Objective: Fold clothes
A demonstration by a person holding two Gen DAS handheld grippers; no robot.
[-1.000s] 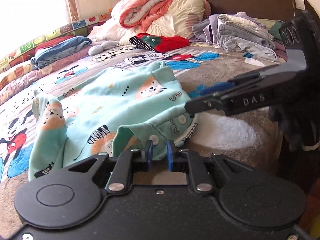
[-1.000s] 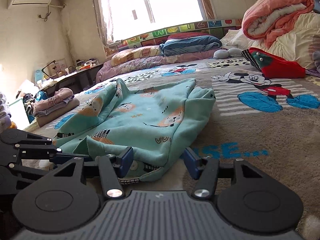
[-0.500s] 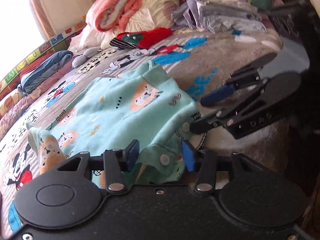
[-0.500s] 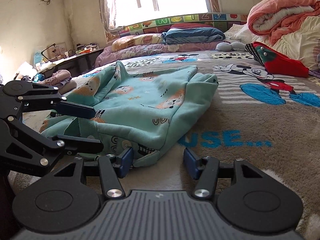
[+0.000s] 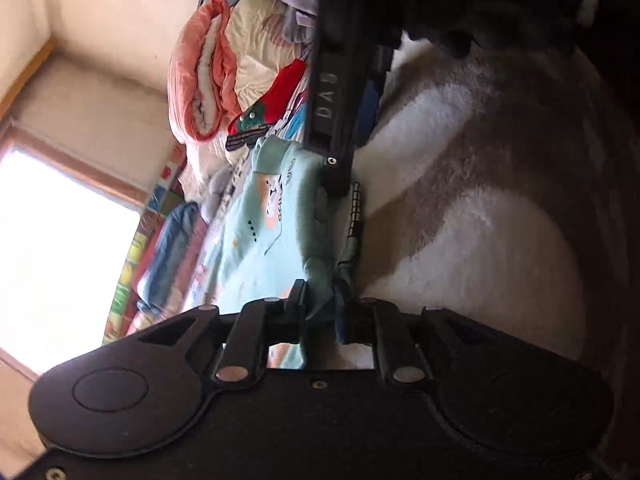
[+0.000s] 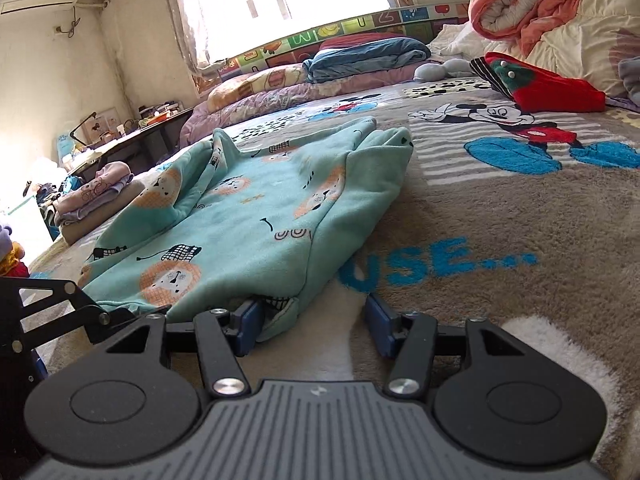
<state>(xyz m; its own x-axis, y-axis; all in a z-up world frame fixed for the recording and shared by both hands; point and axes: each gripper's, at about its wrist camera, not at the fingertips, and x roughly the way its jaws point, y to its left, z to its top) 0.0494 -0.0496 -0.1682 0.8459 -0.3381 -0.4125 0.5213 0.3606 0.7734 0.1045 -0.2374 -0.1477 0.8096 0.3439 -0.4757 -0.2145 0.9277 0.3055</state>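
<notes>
garment: the mint-green fleece top with lion prints (image 6: 256,236) lies spread on the grey plush cartoon-print bed blanket (image 6: 500,216), its near hem just in front of both your tools.
left tongs: your left gripper (image 5: 320,304) is rolled on its side; a bunched fold of the top's hem sits between its narrow jaws, which are opening; the fabric fills the gap and both pads touch it.
right tongs: your right gripper (image 6: 312,320) stands about half wide at the near right corner of the hem; its left pad (image 6: 248,326) touches the fabric edge, its right pad rests on bare blanket, nothing pinched.
far side: a rolled orange-and-cream quilt (image 6: 552,4) and a red garment with green trim (image 6: 544,84) lie far right, by the pillows.
left edge: a small stack of folded pink clothes (image 6: 92,196) sits near the far left of the bed.
</notes>
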